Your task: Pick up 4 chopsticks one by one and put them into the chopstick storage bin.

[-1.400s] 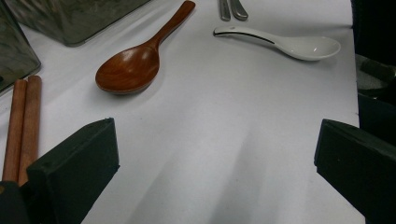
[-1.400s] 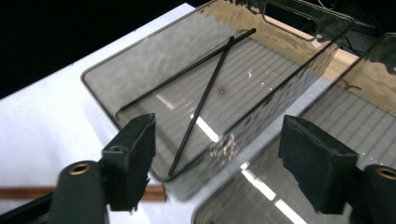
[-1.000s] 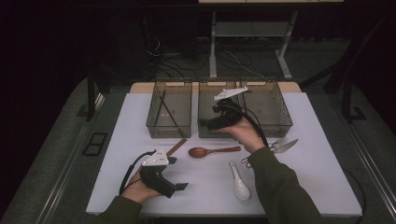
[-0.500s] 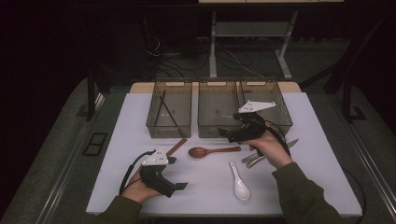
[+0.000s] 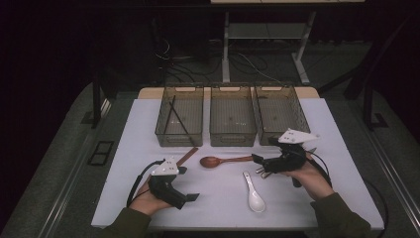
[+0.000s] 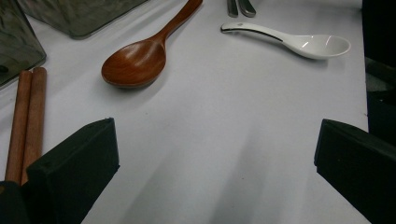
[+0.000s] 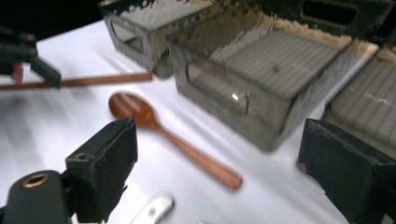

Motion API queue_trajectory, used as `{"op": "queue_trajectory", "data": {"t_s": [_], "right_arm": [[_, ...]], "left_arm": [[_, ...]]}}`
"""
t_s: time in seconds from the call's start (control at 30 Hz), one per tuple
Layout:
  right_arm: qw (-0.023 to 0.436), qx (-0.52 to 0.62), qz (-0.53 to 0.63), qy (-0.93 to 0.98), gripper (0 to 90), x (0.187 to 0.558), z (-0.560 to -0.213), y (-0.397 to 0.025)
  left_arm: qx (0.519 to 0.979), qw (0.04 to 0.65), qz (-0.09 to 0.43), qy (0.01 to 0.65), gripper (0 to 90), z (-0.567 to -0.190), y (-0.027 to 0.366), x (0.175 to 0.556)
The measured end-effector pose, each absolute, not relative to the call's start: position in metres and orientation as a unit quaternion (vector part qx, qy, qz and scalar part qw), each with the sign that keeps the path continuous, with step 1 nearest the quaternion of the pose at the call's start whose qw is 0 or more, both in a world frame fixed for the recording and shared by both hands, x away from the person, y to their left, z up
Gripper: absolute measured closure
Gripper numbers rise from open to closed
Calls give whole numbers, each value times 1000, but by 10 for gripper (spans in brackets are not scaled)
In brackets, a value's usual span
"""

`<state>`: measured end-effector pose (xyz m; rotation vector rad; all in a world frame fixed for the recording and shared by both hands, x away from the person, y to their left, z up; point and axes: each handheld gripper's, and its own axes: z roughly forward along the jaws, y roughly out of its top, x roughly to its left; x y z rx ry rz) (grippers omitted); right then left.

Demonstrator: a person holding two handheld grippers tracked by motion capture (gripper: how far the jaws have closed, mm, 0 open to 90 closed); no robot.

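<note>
Three smoky clear bins stand in a row on the counter: a left bin [image 5: 179, 116], a middle bin [image 5: 233, 115] and a right bin [image 5: 280, 111]; one wooden spoon [image 5: 224, 160]; one white ceramic spoon [image 5: 253, 193]; one pair of brown chopsticks [image 6: 25, 121]; one dark pair of chopsticks [image 5: 177, 116] inside the left bin; a few metal utensils [image 5: 261, 171], too hidden to count; two tongs, the left tongs [image 5: 194, 197] and the right tongs [image 5: 256, 159].

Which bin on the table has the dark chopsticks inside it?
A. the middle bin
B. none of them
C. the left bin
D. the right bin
C: in the high view, the dark chopsticks lie slanted inside the left bin, while the middle bin holds no chopsticks.
</note>
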<state>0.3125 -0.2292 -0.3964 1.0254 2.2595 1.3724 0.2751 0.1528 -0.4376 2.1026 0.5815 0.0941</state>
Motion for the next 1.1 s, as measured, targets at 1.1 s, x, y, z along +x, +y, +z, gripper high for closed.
{"op": "queue_trajectory", "data": {"t_s": [1.1], "right_arm": [[152, 378, 460, 789, 120, 249, -442, -295]], "left_arm": [[859, 442, 65, 249, 75, -430, 159, 281]]}}
